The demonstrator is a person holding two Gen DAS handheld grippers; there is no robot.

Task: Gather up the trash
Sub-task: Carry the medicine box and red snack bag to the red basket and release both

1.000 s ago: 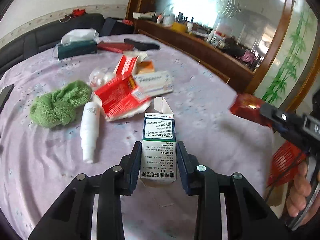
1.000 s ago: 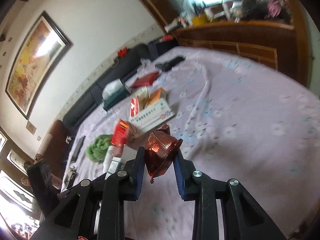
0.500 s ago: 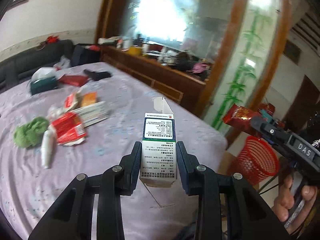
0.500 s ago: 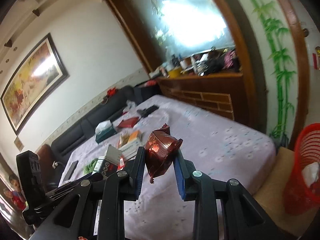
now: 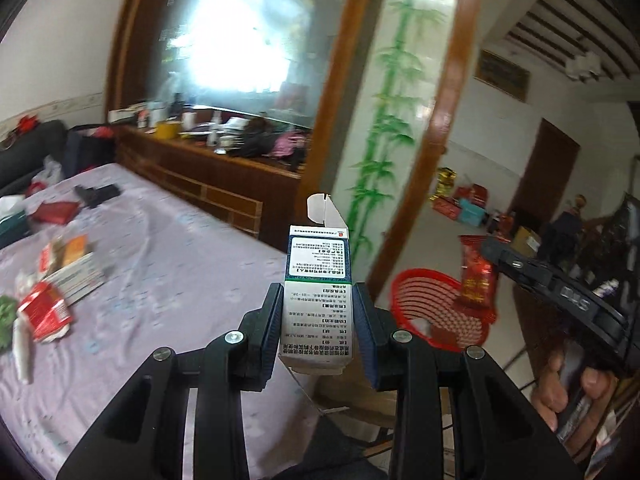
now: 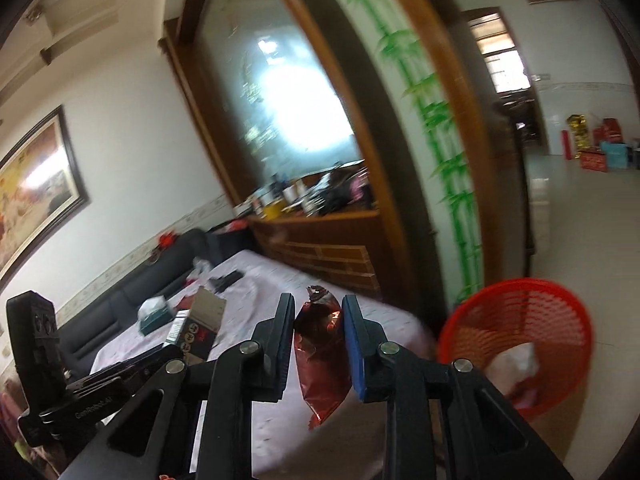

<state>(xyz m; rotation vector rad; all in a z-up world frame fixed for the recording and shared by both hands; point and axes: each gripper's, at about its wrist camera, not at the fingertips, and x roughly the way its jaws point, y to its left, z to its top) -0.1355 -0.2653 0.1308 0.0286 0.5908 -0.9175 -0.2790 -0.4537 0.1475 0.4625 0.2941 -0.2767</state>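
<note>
My left gripper point(image 5: 318, 292) is shut on a white and green medicine box point(image 5: 318, 280), held upright with its top flap open. The right gripper point(image 6: 318, 304) grips a crinkled red foil wrapper point(image 6: 320, 344), and its jaws are closing tighter on it. A red mesh waste basket point(image 6: 516, 284) stands on the floor beyond the table corner, right of that gripper and lower, with pale trash inside. In the left wrist view the wrapper point(image 5: 476, 276) hangs over the basket point(image 5: 404, 280). The box point(image 6: 200, 324) also shows at the left of the right wrist view.
The purple-clothed table point(image 5: 160, 280) still carries a red packet point(image 5: 44, 312), flat boxes point(image 5: 76, 272), a white tube point(image 5: 20, 352) and a tissue box point(image 5: 12, 216). A wooden cabinet point(image 5: 224, 184) runs behind it. A person's hand point(image 5: 568, 384) holds the right gripper.
Both grippers swung right and rose away from the table, each carrying its item. The red basket came into view and now sits close ahead. The wrapper looks squeezed narrower.
</note>
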